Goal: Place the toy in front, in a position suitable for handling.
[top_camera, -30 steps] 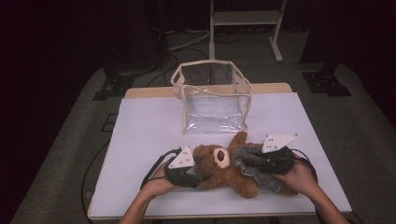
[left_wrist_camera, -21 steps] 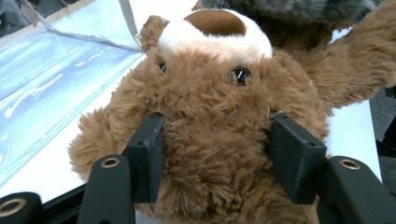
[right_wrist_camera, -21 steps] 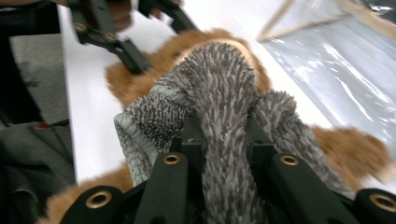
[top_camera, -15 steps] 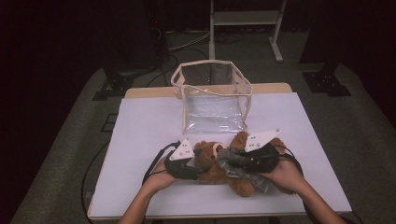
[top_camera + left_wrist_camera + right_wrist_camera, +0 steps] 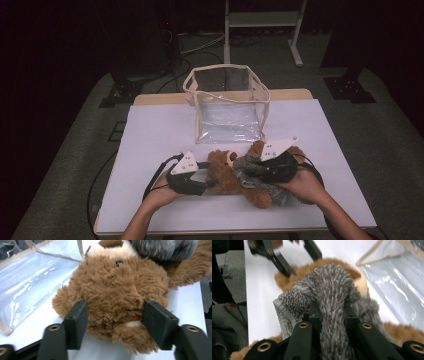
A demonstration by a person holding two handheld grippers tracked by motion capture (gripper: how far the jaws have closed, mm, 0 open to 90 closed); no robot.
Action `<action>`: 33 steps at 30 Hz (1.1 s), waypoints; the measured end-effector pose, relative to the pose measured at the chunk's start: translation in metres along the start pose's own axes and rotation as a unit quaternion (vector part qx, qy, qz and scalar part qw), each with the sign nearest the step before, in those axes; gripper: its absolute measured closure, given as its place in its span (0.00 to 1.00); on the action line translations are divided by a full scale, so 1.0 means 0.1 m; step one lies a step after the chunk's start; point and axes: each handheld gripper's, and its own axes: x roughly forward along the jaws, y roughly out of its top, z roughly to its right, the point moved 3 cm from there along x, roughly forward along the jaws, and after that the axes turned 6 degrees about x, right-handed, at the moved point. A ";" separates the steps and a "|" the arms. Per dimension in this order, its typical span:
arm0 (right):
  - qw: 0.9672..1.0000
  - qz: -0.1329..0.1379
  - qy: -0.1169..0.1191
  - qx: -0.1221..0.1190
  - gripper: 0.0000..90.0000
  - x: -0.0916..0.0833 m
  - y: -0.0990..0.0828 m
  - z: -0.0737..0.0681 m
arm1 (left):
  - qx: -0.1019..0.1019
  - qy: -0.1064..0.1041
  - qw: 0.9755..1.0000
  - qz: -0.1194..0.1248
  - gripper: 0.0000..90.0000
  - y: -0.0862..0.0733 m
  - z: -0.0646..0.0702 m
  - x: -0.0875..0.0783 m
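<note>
A brown teddy bear (image 5: 225, 175) lies on the white table (image 5: 160, 130) near the front edge, with its head toward the left. My left gripper (image 5: 211, 183) is shut on the bear's head (image 5: 112, 290); its pads (image 5: 77, 322) press into the fur and have just closed a little further. A grey fuzzy garment (image 5: 250, 167) lies over the bear's body. My right gripper (image 5: 254, 172) is shut on a fold of this grey garment (image 5: 329, 290), which runs between the jaws (image 5: 332, 312). The right gripper view also shows my left gripper (image 5: 303, 263) at the bear's head.
A clear plastic bag with beige trim (image 5: 227, 105) stands open just behind the bear; its wall (image 5: 32, 282) is close to both grippers. A metal stand (image 5: 260, 20) and cables are on the dark floor beyond the table.
My right gripper has moved left, toward the bear's head, drawing the grey garment with it. The left gripper has stayed at the head.
</note>
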 end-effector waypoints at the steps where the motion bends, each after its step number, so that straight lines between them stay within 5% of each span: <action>1: 1.000 0.001 0.003 -0.006 0.83 0.02 0.05 -0.01 | 0.000 -0.007 1.000 -0.001 0.49 -0.01 0.00 0.02; 9: 0.999 0.010 0.037 -0.032 0.82 0.28 0.40 -0.15 | -0.011 -0.015 1.000 0.015 0.52 -0.02 -0.01 0.07; 15: 0.997 -0.016 0.049 -0.057 0.82 0.43 0.40 -0.24 | -0.007 -0.015 1.000 0.016 0.51 -0.03 0.02 0.06; 20: 0.998 -0.004 0.040 -0.042 0.82 0.28 0.41 -0.16 | 0.002 -0.022 1.000 0.014 0.51 0.00 0.08 0.09; 27: 0.998 -0.017 0.034 -0.042 0.82 0.42 0.61 0.00 | 0.025 -0.034 0.999 0.006 0.51 -0.01 0.16 0.07; 33: 0.999 -0.020 0.051 0.001 0.82 0.51 0.59 0.17 | 0.035 -0.033 0.999 0.005 0.47 -0.01 0.17 0.03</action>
